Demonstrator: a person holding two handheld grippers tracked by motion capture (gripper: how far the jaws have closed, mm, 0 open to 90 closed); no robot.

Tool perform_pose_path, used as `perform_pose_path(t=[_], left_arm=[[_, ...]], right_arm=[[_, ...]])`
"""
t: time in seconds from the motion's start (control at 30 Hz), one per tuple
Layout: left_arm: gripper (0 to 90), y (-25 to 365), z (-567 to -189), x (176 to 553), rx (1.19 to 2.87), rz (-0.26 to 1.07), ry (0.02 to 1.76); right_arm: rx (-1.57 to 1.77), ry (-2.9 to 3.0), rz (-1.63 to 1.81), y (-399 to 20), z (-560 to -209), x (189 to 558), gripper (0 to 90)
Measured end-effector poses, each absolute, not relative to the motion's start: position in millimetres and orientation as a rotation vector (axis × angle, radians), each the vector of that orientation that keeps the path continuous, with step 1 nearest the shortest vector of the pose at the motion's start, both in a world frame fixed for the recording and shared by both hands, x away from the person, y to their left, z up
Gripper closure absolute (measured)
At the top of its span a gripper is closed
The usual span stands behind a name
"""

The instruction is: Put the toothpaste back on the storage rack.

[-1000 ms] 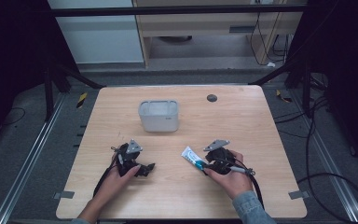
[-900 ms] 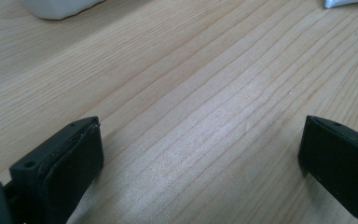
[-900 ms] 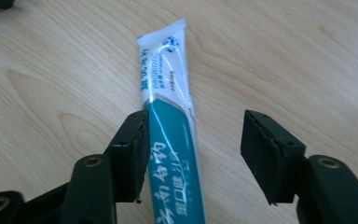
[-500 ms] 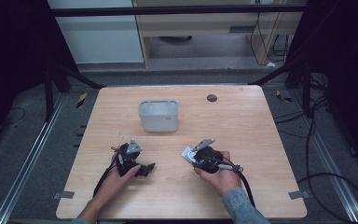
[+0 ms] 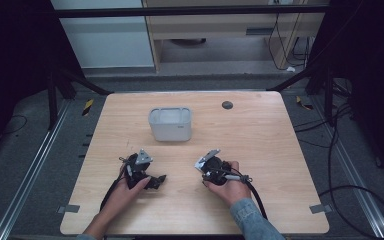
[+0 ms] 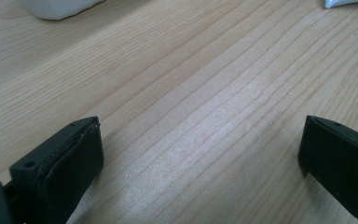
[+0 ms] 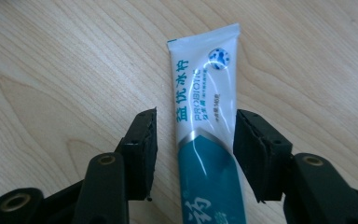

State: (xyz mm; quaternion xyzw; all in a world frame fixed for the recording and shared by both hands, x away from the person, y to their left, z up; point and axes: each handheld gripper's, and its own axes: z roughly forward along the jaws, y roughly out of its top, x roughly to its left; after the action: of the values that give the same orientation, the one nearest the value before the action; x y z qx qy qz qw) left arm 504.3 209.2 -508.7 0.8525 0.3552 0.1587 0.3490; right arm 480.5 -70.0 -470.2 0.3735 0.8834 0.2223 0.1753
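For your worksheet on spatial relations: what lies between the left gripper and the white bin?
Only bare wooden table: the high view shows nothing between the left gripper and the bin.

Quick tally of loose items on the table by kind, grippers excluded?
Toothpaste tube, between the right gripper's jaws: 1
White plastic bin: 1
Small dark round disc near the table's far edge: 1
Total: 3

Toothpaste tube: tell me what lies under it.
The toothpaste tube lies flat on the wooden table, between the right gripper's open jaws. Anything beneath its body is covered.
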Motion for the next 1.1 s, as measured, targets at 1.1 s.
perform_pose_path(t=[1.1], left_arm=[[0.0,209.2,-508.7,504.4,2.209,0.409,0.919]], right_arm=[[1.062,2.551,0.579,-71.3,-475.8,499.4,60.5]])
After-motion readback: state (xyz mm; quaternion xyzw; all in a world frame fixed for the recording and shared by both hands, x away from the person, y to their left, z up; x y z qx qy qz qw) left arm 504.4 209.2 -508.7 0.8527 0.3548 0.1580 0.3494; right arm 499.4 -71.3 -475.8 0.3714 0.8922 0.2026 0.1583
